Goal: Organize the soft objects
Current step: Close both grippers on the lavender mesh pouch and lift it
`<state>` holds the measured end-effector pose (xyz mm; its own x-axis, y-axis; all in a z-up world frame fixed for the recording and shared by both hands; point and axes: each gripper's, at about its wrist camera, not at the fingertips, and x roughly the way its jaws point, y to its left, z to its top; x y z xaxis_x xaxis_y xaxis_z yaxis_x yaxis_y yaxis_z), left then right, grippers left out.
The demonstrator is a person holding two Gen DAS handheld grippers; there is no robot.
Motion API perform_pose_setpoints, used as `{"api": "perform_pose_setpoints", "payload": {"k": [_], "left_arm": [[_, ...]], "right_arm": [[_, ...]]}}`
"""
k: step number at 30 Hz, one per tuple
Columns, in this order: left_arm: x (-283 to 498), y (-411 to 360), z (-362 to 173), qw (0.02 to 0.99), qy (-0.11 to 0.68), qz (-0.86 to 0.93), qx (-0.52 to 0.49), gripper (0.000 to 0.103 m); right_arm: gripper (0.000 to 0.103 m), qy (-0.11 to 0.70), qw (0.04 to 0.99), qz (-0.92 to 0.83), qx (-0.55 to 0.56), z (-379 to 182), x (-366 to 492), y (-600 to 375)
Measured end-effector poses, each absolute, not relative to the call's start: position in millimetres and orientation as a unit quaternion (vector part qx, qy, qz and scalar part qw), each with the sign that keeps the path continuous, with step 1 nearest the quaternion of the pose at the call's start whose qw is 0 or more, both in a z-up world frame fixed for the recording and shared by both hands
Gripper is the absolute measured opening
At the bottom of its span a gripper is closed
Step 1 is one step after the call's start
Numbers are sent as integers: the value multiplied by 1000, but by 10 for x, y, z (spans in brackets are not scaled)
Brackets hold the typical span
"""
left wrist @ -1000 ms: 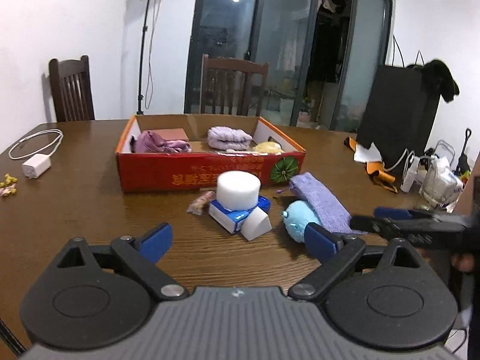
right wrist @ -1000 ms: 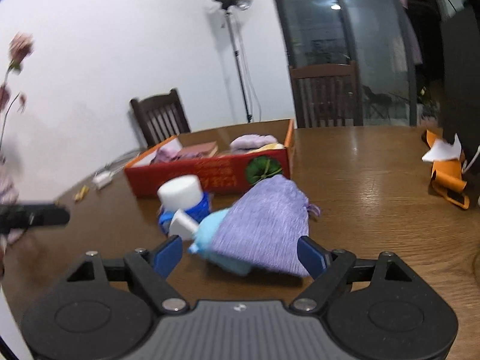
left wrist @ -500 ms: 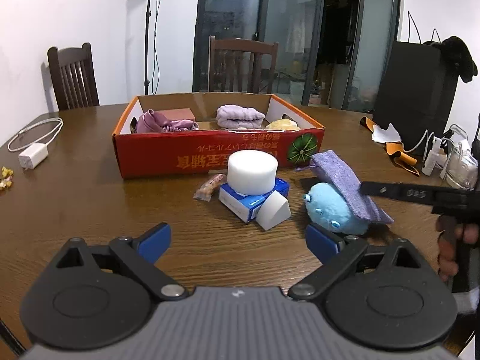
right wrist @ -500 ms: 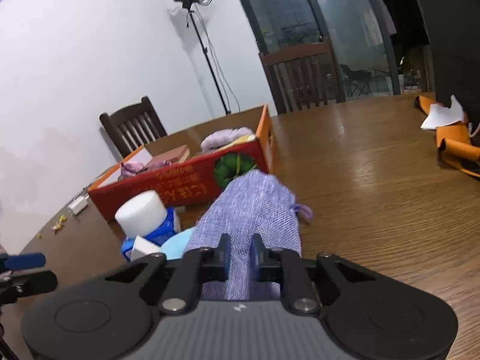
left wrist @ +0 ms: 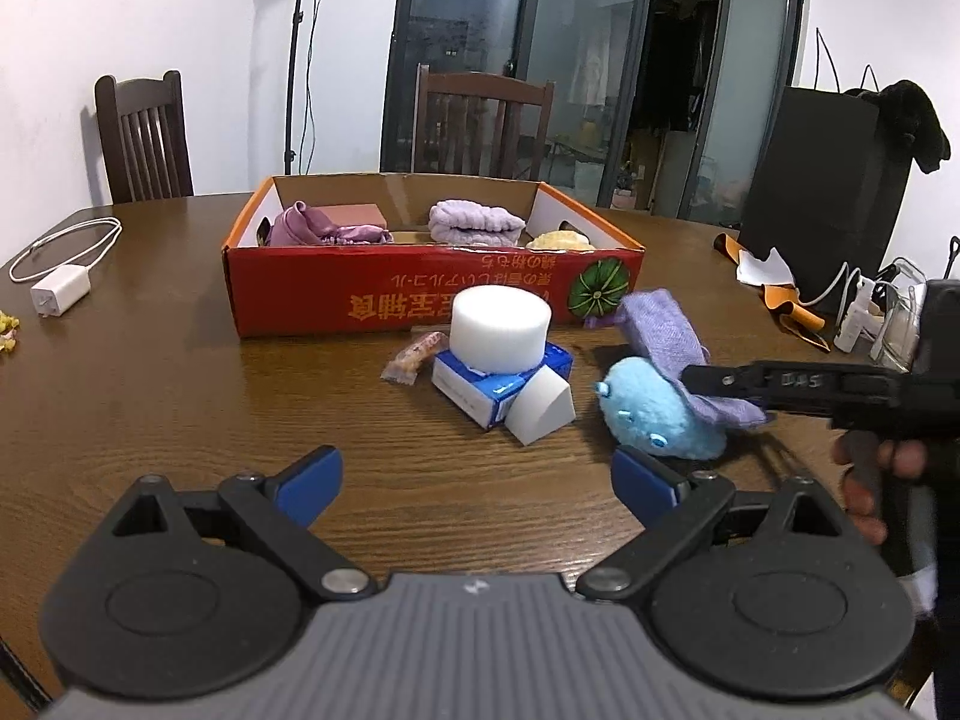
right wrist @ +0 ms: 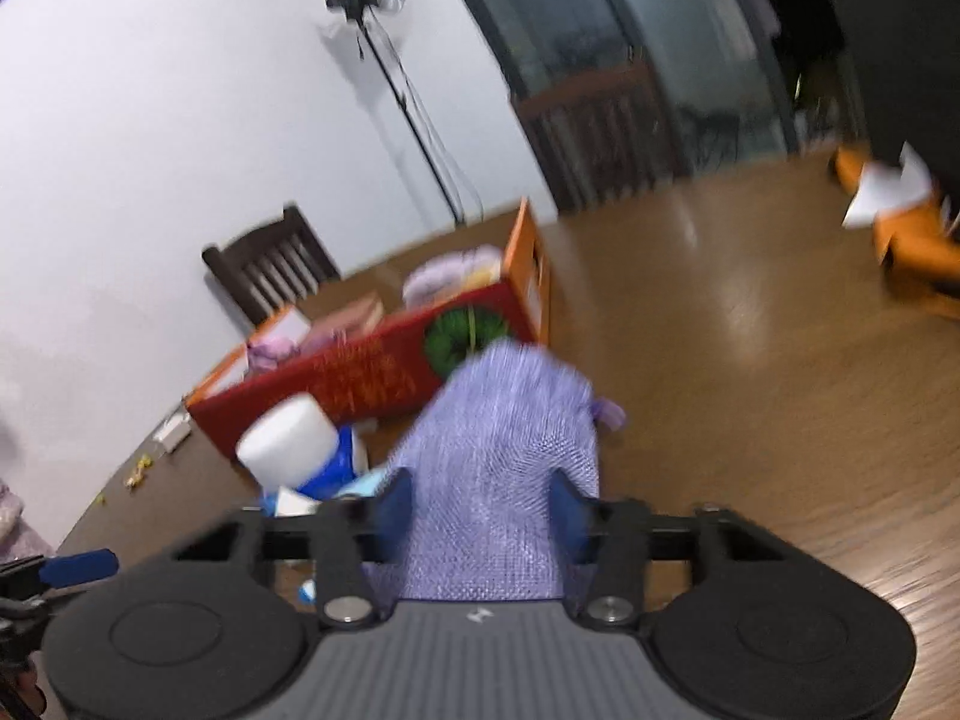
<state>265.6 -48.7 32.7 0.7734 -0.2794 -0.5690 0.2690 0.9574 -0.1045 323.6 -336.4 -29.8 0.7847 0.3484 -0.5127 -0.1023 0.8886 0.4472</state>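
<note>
A purple knit pouch [left wrist: 666, 336] lies draped over a light blue plush toy [left wrist: 651, 417], in front of the red cardboard box [left wrist: 408, 300]. My right gripper [right wrist: 483, 507] is shut on the near end of the purple pouch [right wrist: 504, 438] and lifts it; it shows from the side in the left wrist view [left wrist: 696, 378]. My left gripper [left wrist: 474, 477] is open and empty, low over the table before the white foam cylinder [left wrist: 501, 330], which sits on a blue and white packet [left wrist: 480, 390] beside a white foam wedge [left wrist: 540, 414].
The box holds a pink cloth [left wrist: 318, 228], a lilac towel [left wrist: 474, 222] and a yellow item [left wrist: 561, 240]. A snack wrapper [left wrist: 414, 357] lies by the packet. A charger with cable [left wrist: 60, 288] lies far left. Orange fabric [left wrist: 780, 294] and bottles lie far right.
My right gripper closed on the purple pouch and has raised and tilted it. My left gripper drew closer to the box and stayed open.
</note>
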Motion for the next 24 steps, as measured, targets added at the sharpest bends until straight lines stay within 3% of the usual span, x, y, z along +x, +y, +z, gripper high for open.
{"api": "perform_pose_setpoints", "payload": {"k": [1,2,6,14,19,24], "left_arm": [[2643,-479,329,942,302,-147,-9,98],[2632,-472,330,942,302,-147,-10,98],[2622,-446,327,942,303,-142,-13,98],[2568,-326,410,949,282,-138,-36,98],[2559,-117,452,952,268,-123,-79,98],[2541,-83,350,943,270,-162,-104,97]], "right_arm": [[27,301,923,123,206,-298,3229,-3361],[9,298,923,129,207,-278,3218,-3358],[4,266,941,112,177,-61,3056,-3338],[3,198,955,187,114,493,2475,-3123],[4,265,908,323,25,319,2238,-2566],[21,314,914,256,-6,53,2255,-2509]]}}
